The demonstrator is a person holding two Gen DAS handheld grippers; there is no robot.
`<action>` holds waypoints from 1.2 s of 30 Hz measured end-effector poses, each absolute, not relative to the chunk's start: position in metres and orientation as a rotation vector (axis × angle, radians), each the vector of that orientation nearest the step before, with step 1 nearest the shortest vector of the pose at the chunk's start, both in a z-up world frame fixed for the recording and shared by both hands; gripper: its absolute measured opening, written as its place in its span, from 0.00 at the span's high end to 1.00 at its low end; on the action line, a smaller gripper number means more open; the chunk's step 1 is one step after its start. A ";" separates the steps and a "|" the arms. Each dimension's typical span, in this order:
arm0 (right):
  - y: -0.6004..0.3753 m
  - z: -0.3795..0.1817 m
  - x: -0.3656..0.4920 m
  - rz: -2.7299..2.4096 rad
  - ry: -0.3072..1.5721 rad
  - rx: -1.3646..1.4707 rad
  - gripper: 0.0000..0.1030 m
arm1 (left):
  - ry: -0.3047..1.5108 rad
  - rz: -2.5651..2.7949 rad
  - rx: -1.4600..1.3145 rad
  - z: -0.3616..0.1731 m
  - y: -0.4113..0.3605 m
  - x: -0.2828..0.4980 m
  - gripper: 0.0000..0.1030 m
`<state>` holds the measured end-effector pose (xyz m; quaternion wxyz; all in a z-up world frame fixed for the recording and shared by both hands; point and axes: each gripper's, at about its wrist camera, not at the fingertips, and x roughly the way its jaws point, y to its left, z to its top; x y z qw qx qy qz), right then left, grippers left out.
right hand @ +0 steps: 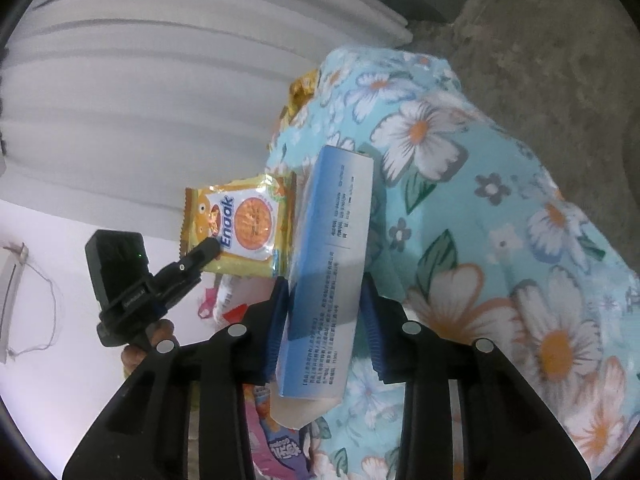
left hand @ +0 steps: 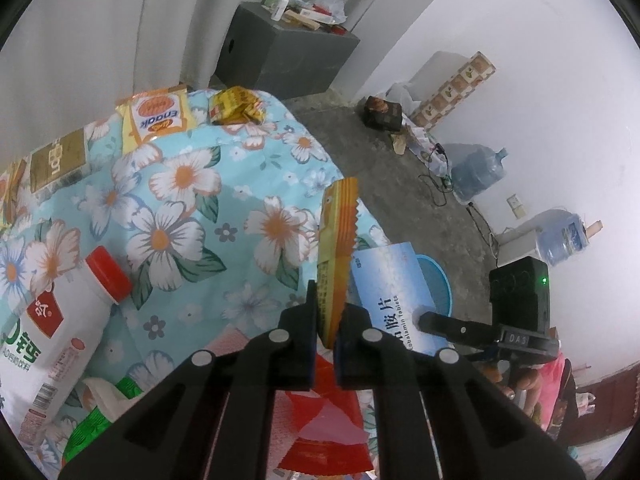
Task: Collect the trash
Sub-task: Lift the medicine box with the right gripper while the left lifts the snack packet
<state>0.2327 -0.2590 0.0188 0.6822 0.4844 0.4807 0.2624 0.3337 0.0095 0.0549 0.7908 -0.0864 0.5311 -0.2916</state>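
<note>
Item: left gripper [left hand: 326,320] pinched on yellow snack wrapper [left hand: 336,248], held edge-up; right gripper [right hand: 326,320] clamped on blue tablet box [right hand: 332,248], long axis forward; both lifted over floral cloth [left hand: 180,200], blue basin [left hand: 438,280] below, nearer the right.

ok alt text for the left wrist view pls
The left gripper pinches an orange-yellow snack wrapper upright between its fingers, above a floral blue cloth. Beside it, the right gripper holds a blue tablet box; a red-capped white bottle lies on the cloth at left.
</note>
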 end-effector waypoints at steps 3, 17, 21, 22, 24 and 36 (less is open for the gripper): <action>-0.267 0.018 0.230 0.586 1.062 1.107 0.69 | 1.137 -0.633 -0.174 0.057 0.006 0.332 0.95; -0.290 0.007 0.211 0.551 1.005 1.204 0.70 | 1.106 -0.649 -0.156 0.062 -0.002 0.328 0.95; -0.295 0.006 0.206 0.560 0.991 1.224 0.70 | 1.097 -0.640 -0.154 0.067 -0.002 0.328 0.95; -0.297 0.007 0.205 0.563 0.986 1.229 0.70 | 1.094 -0.641 -0.153 0.068 -0.002 0.327 0.95; -0.300 0.008 0.203 0.566 0.977 1.236 0.70 | 1.088 -0.643 -0.150 0.071 -0.003 0.327 0.95; -0.321 0.014 0.188 0.553 0.925 1.269 0.71 | 1.066 -0.686 -0.127 0.084 -0.022 0.318 0.95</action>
